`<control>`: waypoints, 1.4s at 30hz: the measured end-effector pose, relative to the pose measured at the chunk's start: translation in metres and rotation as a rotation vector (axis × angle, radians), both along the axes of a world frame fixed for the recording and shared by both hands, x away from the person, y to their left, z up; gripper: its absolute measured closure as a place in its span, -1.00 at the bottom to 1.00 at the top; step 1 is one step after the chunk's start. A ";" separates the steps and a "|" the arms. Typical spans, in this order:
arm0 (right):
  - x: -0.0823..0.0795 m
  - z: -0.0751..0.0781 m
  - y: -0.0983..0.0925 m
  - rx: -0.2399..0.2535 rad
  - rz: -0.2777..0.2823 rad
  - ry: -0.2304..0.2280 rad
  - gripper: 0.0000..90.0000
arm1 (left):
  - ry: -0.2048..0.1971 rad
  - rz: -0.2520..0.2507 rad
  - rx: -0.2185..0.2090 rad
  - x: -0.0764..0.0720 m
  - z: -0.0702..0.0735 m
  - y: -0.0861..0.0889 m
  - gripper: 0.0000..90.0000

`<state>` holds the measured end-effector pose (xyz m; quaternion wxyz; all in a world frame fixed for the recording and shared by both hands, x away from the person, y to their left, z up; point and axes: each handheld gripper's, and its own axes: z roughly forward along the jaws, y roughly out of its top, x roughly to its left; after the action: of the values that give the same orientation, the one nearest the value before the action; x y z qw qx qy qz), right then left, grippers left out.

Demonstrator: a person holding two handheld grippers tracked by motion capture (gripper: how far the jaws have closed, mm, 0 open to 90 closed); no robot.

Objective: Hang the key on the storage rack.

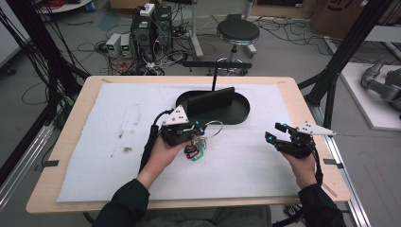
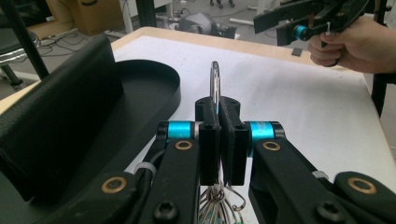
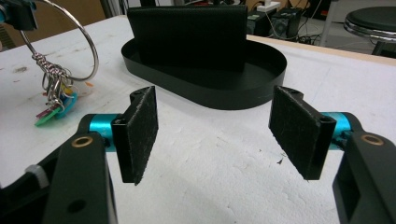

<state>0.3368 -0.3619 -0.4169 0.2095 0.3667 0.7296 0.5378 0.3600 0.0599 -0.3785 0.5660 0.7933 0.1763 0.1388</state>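
A large metal key ring [image 1: 213, 128] with small rings and colourful tags [image 1: 194, 150] hanging from it is lifted just above the white mat. My left gripper [image 1: 201, 128] is shut on the key ring [image 2: 215, 81], which stands up between its pads. The ring [image 3: 88, 56] and its hanging tags [image 3: 55, 105] appear at the upper left of the right gripper view. My right gripper [image 1: 273, 134] is open and holds nothing, off to the right over the mat. Its pads [image 3: 140, 133] stand wide apart.
A black oval tray [image 1: 239, 113] with an upright black block [image 1: 210, 101] in it lies just behind the grippers. The white mat [image 1: 94, 156] covers the wooden table [image 1: 71, 123]. A stool [image 1: 238, 32] and cables stand beyond the far edge.
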 end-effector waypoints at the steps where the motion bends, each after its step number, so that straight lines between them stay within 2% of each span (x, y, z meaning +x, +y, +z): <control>1: 0.000 0.000 0.000 0.000 0.000 0.001 -0.25 | -0.003 0.004 -0.003 0.000 0.001 0.001 0.92; 21: 0.001 0.000 0.000 -0.004 0.001 -0.001 -0.25 | -0.079 0.042 -0.048 0.002 0.036 0.022 0.92; 24: 0.001 0.000 0.000 -0.004 0.001 0.000 -0.25 | -0.086 0.056 -0.064 0.004 0.040 0.025 0.92; 35: 0.001 0.000 0.000 0.000 0.000 0.002 -0.25 | -0.113 0.101 -0.074 0.012 0.059 0.038 0.92; 42: 0.001 0.000 0.000 -0.001 -0.001 0.002 -0.25 | -0.132 0.140 -0.096 0.021 0.069 0.050 0.92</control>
<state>0.3377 -0.3622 -0.4173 0.2091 0.3675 0.7300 0.5370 0.3805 0.1096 -0.3092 0.6027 0.7400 0.2002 0.2215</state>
